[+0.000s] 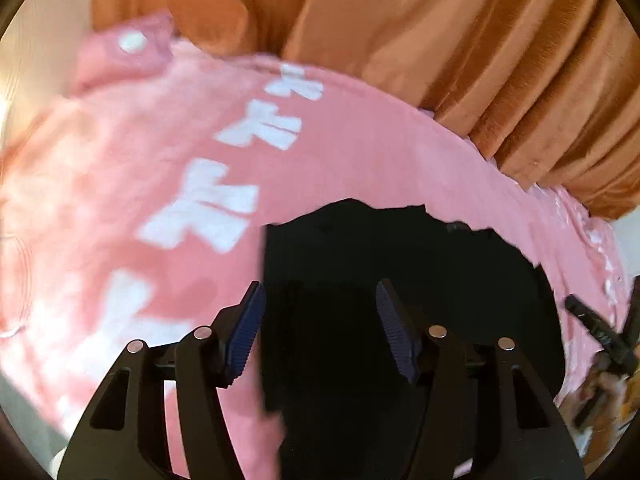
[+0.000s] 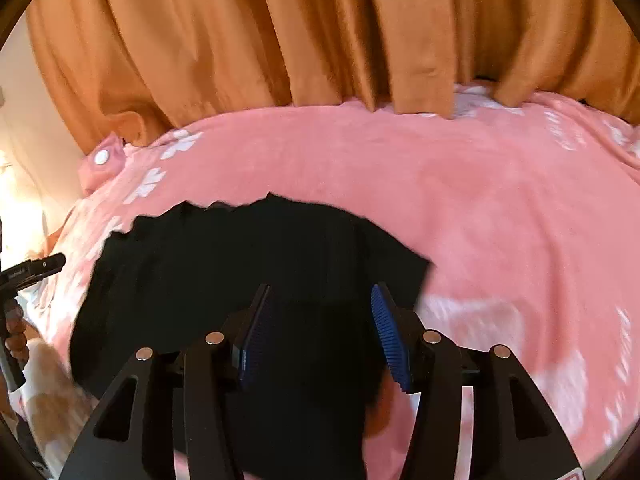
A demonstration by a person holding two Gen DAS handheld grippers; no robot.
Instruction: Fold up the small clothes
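A black garment [image 1: 400, 248] lies spread flat on a pink blanket [image 1: 120, 160] with white flower prints. My left gripper [image 1: 320, 292] hovers over the garment's left edge, its blue pads apart and nothing pinched between them. In the right wrist view the same black garment [image 2: 220, 260] shows a jagged far hem, and its right edge sits just past my right gripper [image 2: 320, 292]. That gripper is also open above the cloth, with nothing between its pads. The pink blanket [image 2: 500, 200] stretches away to the right.
An orange curtain [image 2: 280, 40] hangs along the far side of the bed, its hem resting on the blanket. The curtain [image 1: 460, 60] fills the top of the left view too. A person's hand [image 2: 16, 344] holds a black tool handle at the left edge.
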